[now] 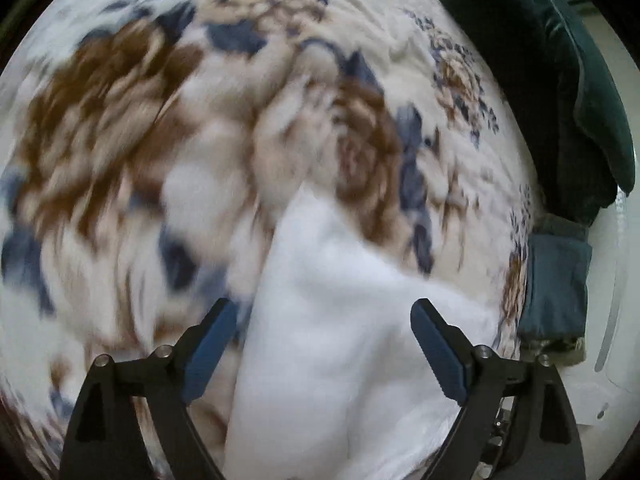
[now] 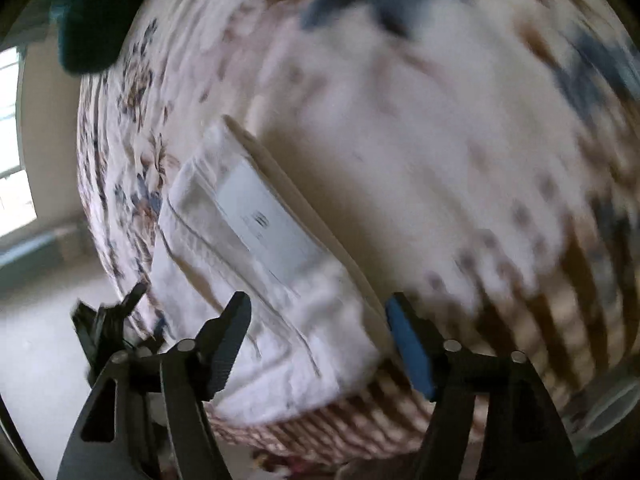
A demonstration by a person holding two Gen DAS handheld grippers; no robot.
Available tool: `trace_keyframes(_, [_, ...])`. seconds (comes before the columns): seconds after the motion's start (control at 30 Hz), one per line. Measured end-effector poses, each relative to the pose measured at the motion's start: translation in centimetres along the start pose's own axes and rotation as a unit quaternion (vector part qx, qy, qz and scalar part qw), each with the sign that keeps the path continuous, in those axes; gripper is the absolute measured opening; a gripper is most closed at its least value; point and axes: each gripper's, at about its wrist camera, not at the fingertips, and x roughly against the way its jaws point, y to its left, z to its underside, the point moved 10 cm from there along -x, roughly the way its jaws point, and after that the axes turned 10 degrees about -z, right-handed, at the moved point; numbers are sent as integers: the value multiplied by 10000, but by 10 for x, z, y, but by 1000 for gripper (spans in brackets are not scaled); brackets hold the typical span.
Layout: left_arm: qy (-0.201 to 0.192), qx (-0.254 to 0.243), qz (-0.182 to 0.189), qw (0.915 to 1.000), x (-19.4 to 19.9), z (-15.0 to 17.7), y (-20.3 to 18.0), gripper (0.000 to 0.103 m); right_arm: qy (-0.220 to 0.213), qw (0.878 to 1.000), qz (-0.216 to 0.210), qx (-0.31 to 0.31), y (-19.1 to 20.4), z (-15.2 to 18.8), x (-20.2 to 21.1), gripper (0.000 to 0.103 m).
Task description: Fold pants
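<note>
Both my grippers point down at the bed with jaws spread wide, nothing pinched in either. Between the fingers of my left gripper (image 1: pixel 324 344) lies a fold of the white pants (image 1: pixel 320 340), loose, the pads clear of the cloth. My right gripper (image 2: pixel 318 340) hangs over the other end of the pants (image 2: pixel 256 264), folded flat near the bed's edge, a pale label (image 2: pixel 264 220) showing on top. Under them spreads a flowered blanket (image 1: pixel 160 140), brown and blue on white, blurred. Farther off, at its far edge, sits a dark green cushion (image 1: pixel 560 80).
</note>
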Motion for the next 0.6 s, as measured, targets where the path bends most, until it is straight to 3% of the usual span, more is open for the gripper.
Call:
trace_keyframes(0.17, [382, 122, -101, 9991, -19, 47, 21, 89, 212, 9954, -711, -613, -20, 29, -27, 76])
trace_keyframes(0.2, [404, 214, 16, 9990, -20, 52, 23, 89, 48, 9946, -803, -658, -20, 25, -30, 67])
trace_keyframes(0.23, [394, 240, 52, 9989, -19, 55, 24, 89, -172, 9935, -883, -692, -20, 19, -32, 31])
trace_keyframes(0.33, [354, 116, -20, 9993, -17, 57, 23, 89, -331, 9962, -554, -587, -16, 16, -34, 20])
trace_keyframes(0.5, [326, -215, -118, 9992, -24, 52, 9, 91, -428, 9991, 23, -19, -12, 39, -8, 20])
trace_keyframes(0.57, [324, -292, -141, 9989, -28, 50, 9, 92, -213, 9997, -37, -118, -25, 39, -19, 31])
trace_keyframes(0.6, [335, -265, -105, 9990, -30, 50, 12, 93, -137, 9994, -148, -267, -30, 35, -24, 49])
